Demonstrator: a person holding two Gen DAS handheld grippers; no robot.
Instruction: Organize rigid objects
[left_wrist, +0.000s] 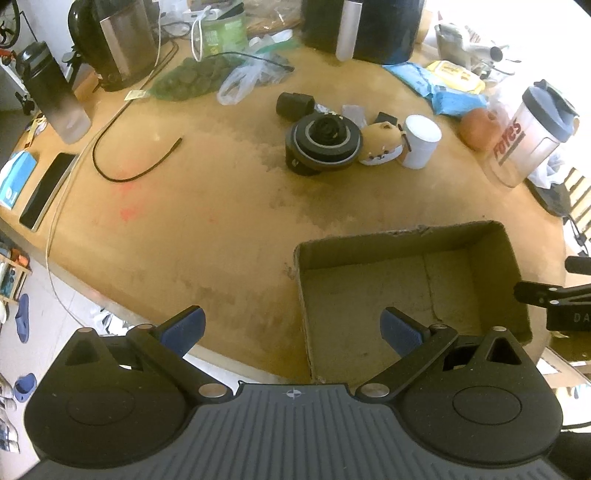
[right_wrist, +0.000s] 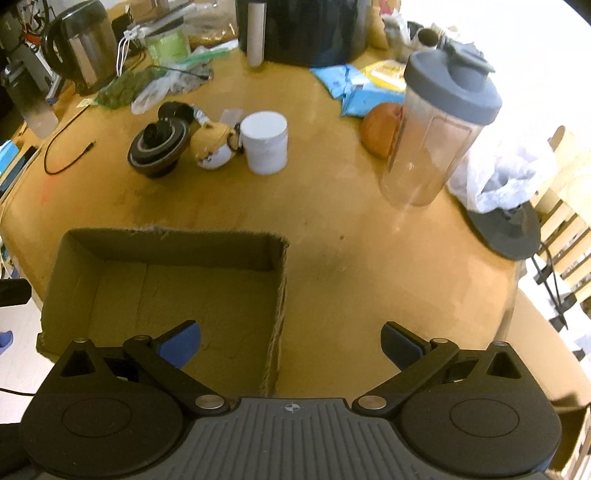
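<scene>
A: Left gripper (left_wrist: 291, 330) is spread wide and holds nothing; the empty cardboard box (left_wrist: 495, 266) sits just ahead to its right.

B: Right gripper (right_wrist: 290, 341) is spread and empty too, the box ahead to its left. Far ahead cluster the black round lid (right_wrist: 159, 147), plush toy (right_wrist: 214, 147) and white jar (right_wrist: 264, 142).

A: They touch, so I reckon grabbing one could topple its neighbour.

B: And the shaker bottle (right_wrist: 439, 125) ahead-right looks tippy if clipped.

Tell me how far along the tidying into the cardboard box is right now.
Nothing looks done: the cardboard box is empty. Nothing is in hand; the left gripper and right gripper are both open. Left on the table: the black round device, the dog figure and the white jar.
</scene>
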